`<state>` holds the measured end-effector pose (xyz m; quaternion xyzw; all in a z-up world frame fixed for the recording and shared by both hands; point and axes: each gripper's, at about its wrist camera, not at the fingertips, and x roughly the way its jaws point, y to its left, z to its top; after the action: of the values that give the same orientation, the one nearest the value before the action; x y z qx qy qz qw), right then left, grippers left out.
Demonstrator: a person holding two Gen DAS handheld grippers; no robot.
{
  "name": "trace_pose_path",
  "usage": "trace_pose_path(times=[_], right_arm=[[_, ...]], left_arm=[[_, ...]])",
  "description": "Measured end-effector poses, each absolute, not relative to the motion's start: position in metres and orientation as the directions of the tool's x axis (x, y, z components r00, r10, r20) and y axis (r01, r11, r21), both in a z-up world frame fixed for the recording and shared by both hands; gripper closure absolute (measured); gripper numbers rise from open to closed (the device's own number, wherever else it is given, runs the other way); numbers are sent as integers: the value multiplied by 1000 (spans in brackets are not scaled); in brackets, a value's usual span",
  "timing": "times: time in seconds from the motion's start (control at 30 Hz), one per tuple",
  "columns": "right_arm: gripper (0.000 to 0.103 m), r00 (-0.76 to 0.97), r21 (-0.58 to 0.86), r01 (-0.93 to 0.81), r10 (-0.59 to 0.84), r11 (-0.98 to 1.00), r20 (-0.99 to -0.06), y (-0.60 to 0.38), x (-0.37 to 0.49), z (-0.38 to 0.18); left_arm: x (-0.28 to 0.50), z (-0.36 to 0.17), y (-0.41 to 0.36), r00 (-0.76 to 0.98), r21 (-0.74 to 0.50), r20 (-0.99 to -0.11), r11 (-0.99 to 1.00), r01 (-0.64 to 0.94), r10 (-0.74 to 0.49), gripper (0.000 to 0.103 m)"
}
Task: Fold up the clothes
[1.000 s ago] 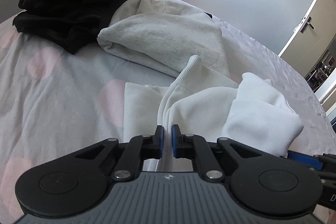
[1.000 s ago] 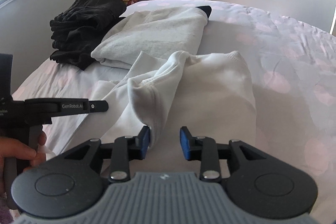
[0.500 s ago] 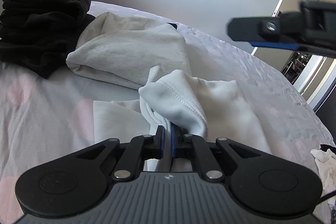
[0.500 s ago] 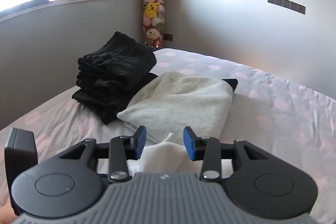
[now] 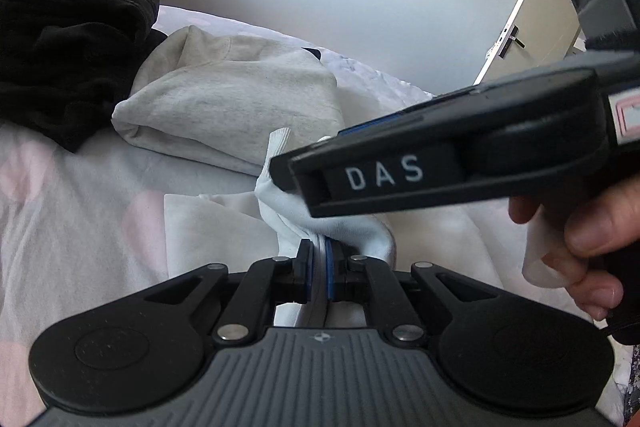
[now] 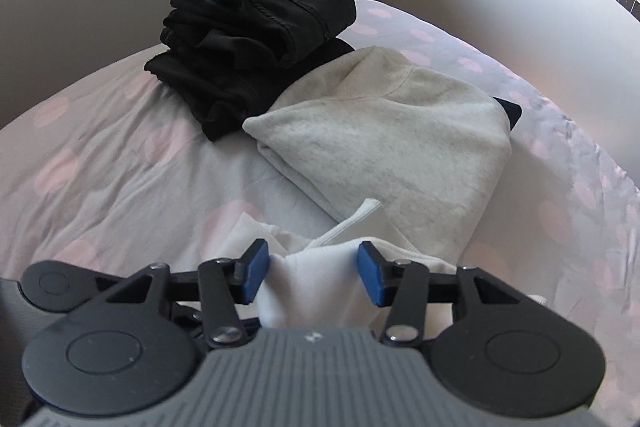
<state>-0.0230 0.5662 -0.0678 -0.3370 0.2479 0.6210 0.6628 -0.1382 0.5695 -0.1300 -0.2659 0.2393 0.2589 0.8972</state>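
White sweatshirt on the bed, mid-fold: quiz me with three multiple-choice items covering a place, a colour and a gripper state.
1. Where does the grey hoodie lie relative to the black jeans?
A. Underneath them
B. Beside them, on their right in the right wrist view
C. On the floor

2. What colour are the spots on the bedsheet?
A. Pink
B. Green
C. Yellow

3. How do the two grippers stand on the white sweatshirt?
A. Both open
B. Left gripper shut on it, right gripper open around a bunch of it
C. Left open, right shut

Answers:
1. B: the hoodie sits against the right side of the folded jeans, on the sheet.
2. A: pale pink blotches show across the sheet.
3. B: the left jaws pinch cloth with no gap; the right jaws stand apart with cloth between them.
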Motion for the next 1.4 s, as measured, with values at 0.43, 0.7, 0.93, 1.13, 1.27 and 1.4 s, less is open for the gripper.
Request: trace_pose_path(times=[0.43,0.7,0.93,1.13,1.27,1.4], right_arm=[[92,162,19,-969,696,244,-700,479,35,-68],[93,146,111,-938,666,328,-732,443,56,-99],[93,100,173,-932,684,319,-723,431,66,-107],[92,75,193,-931,682,309,-728,431,73,-112],[92,70,206,-926,681,315,-729,431,74,-114],[85,62,210,-926,674,314,-736,430,77,-111]], left_arm=[[-137,-126,570,702,-282,-599,718,-636,386,78],[-121,-118,579,667,-238,-590,692,-682,454,63],[-96,-137,595,635,-222,-640,688,-691,432,59],[-89,-138,572,636,-110,-617,750,-652,464,92],[-90,-129,554,676,-110,-602,793,-599,426,98],[-97,-115,538,737,-196,-585,823,-533,338,99]])
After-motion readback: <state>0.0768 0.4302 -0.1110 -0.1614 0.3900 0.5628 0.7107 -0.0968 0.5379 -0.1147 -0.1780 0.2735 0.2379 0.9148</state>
